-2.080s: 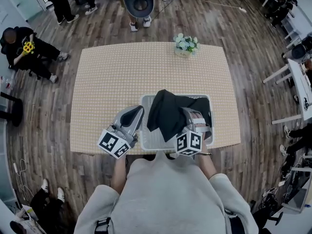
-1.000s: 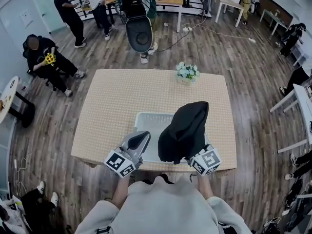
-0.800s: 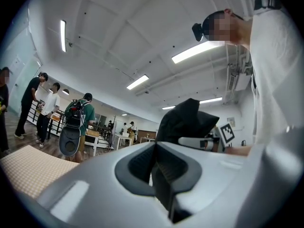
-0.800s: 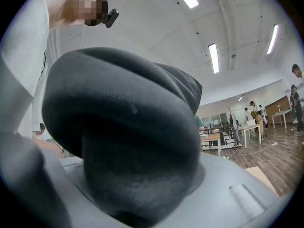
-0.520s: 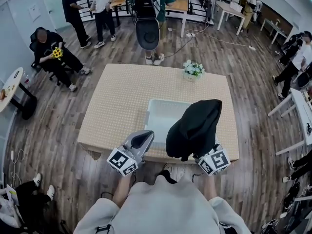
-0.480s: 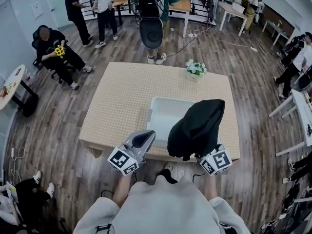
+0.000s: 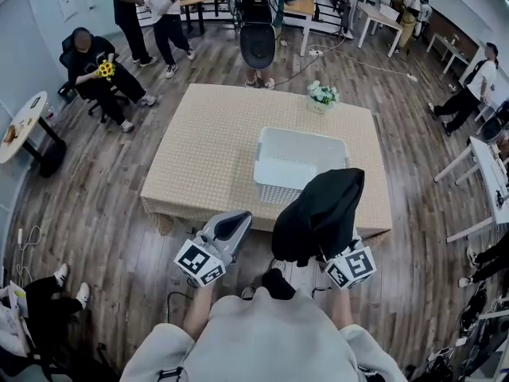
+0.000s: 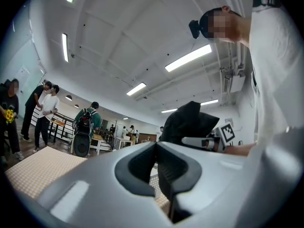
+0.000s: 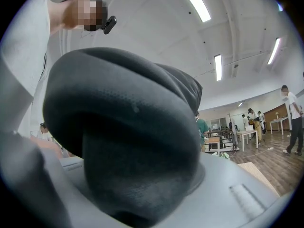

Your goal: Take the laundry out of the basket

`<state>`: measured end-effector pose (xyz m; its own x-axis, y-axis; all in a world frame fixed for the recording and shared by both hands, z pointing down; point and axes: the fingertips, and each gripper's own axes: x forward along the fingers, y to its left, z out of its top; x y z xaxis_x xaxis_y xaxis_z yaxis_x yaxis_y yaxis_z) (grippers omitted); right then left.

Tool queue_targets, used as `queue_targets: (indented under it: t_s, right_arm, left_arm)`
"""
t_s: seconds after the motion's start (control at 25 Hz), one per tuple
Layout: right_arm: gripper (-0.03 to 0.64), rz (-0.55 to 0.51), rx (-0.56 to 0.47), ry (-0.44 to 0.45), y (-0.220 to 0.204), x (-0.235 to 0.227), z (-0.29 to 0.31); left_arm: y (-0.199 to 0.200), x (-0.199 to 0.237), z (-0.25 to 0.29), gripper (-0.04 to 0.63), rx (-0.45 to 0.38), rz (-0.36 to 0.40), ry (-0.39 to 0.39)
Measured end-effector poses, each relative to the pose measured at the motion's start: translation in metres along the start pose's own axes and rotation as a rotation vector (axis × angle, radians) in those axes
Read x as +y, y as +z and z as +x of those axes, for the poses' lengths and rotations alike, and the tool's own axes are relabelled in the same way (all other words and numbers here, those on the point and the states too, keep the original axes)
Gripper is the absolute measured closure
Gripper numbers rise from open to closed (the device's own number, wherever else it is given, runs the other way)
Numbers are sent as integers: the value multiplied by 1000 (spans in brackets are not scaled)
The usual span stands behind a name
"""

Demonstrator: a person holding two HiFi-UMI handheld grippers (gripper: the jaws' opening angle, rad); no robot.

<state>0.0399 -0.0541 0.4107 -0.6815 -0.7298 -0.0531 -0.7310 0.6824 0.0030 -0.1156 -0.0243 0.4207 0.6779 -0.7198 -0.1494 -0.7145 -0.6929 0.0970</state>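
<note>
A black garment (image 7: 320, 213) hangs bunched over my right gripper (image 7: 337, 253), raised near my chest and off the table's front edge. It fills the right gripper view (image 9: 128, 137) and hides the jaws, which are closed on the cloth. The white laundry basket (image 7: 301, 165) stands on the table's near right part and looks empty. My left gripper (image 7: 233, 220) is held up beside the garment, its jaws shut with nothing between them (image 8: 156, 161). The garment (image 8: 190, 125) also shows to the right in the left gripper view.
The beige table (image 7: 215, 150) lies ahead of me, with a small flower pot (image 7: 322, 95) at its far edge. Several people stand or sit beyond it, one seated at far left (image 7: 95, 62). White tables (image 7: 485, 173) line the right side.
The black garment has come up out of the basket with my right gripper and moved back toward me. I now stand farther from the table. The left gripper stays shut and raised.
</note>
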Motion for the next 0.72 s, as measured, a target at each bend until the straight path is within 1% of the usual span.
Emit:
queue_targets:
  t_s: [0.36, 0.72]
  right_arm:
    - [482, 13, 21, 12, -5, 38, -64]
    - [482, 24, 26, 18, -11, 61, -142]
  left_arm:
    - [7, -58, -30, 584, -19, -8, 0]
    - [-9, -139, -49, 584, 8, -18, -10]
